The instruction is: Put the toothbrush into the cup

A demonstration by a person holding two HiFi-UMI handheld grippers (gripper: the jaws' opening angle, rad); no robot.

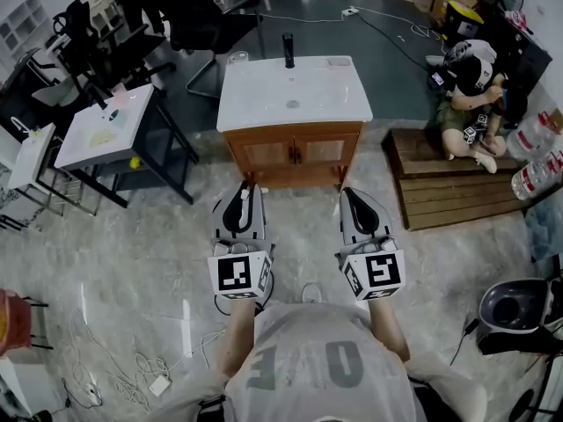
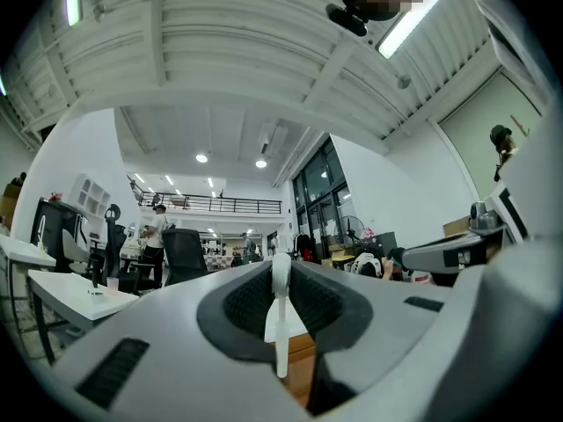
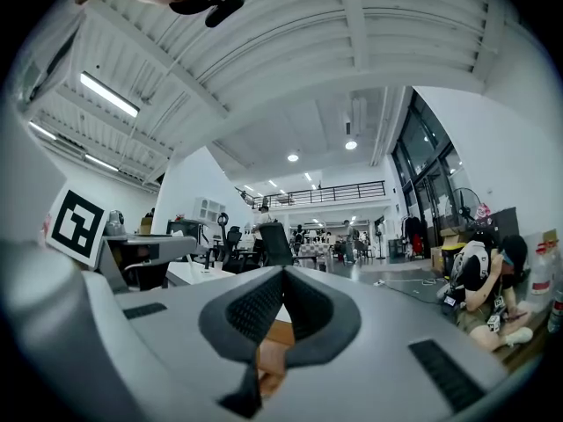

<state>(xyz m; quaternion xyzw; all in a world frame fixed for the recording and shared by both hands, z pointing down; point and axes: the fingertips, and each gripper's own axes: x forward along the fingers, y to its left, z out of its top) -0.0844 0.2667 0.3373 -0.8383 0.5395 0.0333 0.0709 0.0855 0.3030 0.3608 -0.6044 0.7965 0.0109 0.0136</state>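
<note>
Room: large open workroom with a glossy grey floor (image 1: 158, 262); ribbed white ceiling and strip lights are seen in both gripper views.
Toothbrush (image 2: 278, 319): white, held upright and clamped between the left gripper's jaws; carried in the air, in front of the vanity cabinet and well apart from it.
Cup (image 1: 237, 58): clear, standing on the vanity cabinet's white top at its rear left corner, just left of the black faucet (image 1: 288, 49).
Left gripper (image 1: 243, 192) (image 2: 280, 266): closed on the toothbrush; held over the floor in front of the vanity cabinet's left door.
Right gripper (image 1: 351, 193) (image 3: 281, 278): jaws pressed together with nothing between them; held in front of the vanity cabinet's right edge, level with the left gripper.
Vanity cabinet (image 1: 295, 152): wooden, two doors shut; white top with a round drain noted at mid-basin.
Left of vanity cabinet: a white table (image 1: 110, 128) on black legs.
Right of vanity cabinet: a low wooden platform (image 1: 449, 183), with a person (image 1: 471, 95) seated at its far end.
Floor, nearer than vanity cabinet, to the left: loose white cables (image 1: 123, 367).
</note>
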